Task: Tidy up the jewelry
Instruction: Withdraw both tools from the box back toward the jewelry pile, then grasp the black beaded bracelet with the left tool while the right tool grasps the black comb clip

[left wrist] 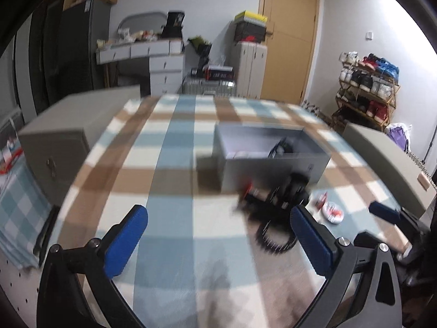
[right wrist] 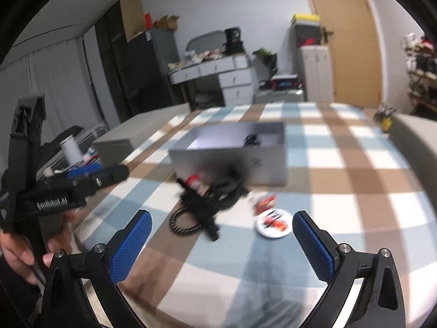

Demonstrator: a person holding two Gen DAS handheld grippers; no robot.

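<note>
Starting at the left, a grey cabinet-like box (left wrist: 57, 147) stands beside the blue, brown and white checked tablecloth (left wrist: 169, 164), clear of the work. The left gripper (left wrist: 218, 235) hangs wide open above bare cloth with nothing between its blue textured pads (left wrist: 128, 240); in the right wrist view a hand (right wrist: 21, 248) holds it at the near left. Further right, at mid-table, an open grey rectangular box (left wrist: 273, 161) sits with a dark item already inside, probably the place where the pieces go. Just in front of it lies a blurred tangle of black jewelry with a red bit (right wrist: 215, 191), and a black beaded bracelet (right wrist: 185, 222) lies nearer, flat on the cloth. To their right rests a small white dish with red pieces (right wrist: 273, 222). The right gripper (right wrist: 222, 243) is likewise spread wide and empty, pointed at the tangle, seemingly readied for a first pick.
</note>
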